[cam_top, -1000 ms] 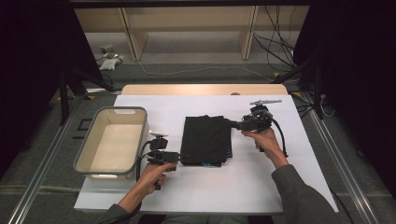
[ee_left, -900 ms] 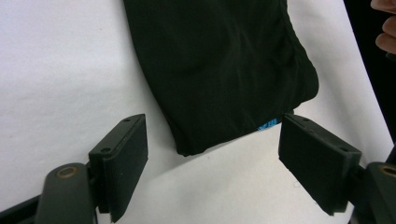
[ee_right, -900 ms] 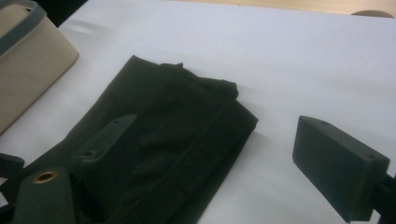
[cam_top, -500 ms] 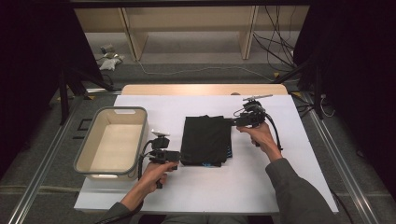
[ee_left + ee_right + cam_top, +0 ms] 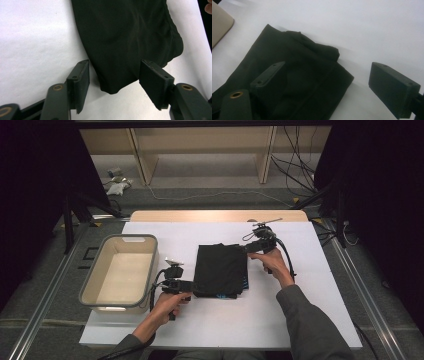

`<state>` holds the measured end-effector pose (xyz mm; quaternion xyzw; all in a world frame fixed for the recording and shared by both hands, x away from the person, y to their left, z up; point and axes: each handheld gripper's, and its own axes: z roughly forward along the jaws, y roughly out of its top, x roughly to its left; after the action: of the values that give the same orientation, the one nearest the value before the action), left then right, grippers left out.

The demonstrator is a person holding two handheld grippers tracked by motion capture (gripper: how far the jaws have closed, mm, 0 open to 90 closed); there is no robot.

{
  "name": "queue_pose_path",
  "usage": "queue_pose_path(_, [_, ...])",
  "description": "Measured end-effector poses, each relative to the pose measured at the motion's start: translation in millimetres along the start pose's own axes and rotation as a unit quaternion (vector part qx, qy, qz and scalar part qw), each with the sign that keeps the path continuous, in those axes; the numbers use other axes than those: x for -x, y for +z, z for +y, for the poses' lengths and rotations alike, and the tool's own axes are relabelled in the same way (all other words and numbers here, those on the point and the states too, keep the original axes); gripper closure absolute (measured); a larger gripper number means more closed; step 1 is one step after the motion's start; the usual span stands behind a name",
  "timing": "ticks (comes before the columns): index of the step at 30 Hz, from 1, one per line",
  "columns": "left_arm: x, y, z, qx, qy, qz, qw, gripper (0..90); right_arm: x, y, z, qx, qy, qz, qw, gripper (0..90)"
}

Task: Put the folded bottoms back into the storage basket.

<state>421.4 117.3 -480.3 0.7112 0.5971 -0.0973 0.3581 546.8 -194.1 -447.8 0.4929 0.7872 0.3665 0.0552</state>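
A folded black garment (image 5: 220, 269) lies in the middle of the white table sheet (image 5: 300, 310). My left gripper (image 5: 188, 285) sits at its near left corner. In the left gripper view that cloth corner (image 5: 120, 50) hangs between the jaws of the left gripper (image 5: 113, 80), which have just been closing; the pads (image 5: 81, 77) stand beside the cloth without pressing it. My right gripper (image 5: 251, 246) is at the far right corner. Seen in the right gripper view, the right gripper (image 5: 329, 87) is open, one jaw over the garment (image 5: 294, 65), the other over bare table.
A beige plastic tub (image 5: 131, 238) stands at the left of the table, close to my left hand; its corner (image 5: 219, 22) appears in the right gripper view. A wooden strip (image 5: 215, 215) runs along the table's far edge. Cables lie on the floor beyond.
My right gripper has moved left, in toward the garment's far right corner. The left hand has stayed at the near left corner.
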Motion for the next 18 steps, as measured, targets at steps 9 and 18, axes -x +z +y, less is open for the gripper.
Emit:
queue_pose_path(9, [-2.1, 2.0, 2.7, -0.005, 0.002, 0.004, 1.0, 56.1, -1.9, 17.9, 3.7, -0.02, 0.006, 0.001, 0.9998, 15.8])
queue_pose_path(18, [-0.2, 3.8, 1.9, -0.009, 0.02, 0.013, 0.9997, 68.5, -3.0, 30.9, 4.8, -0.038, 0.008, -0.003, 0.9992, 15.9])
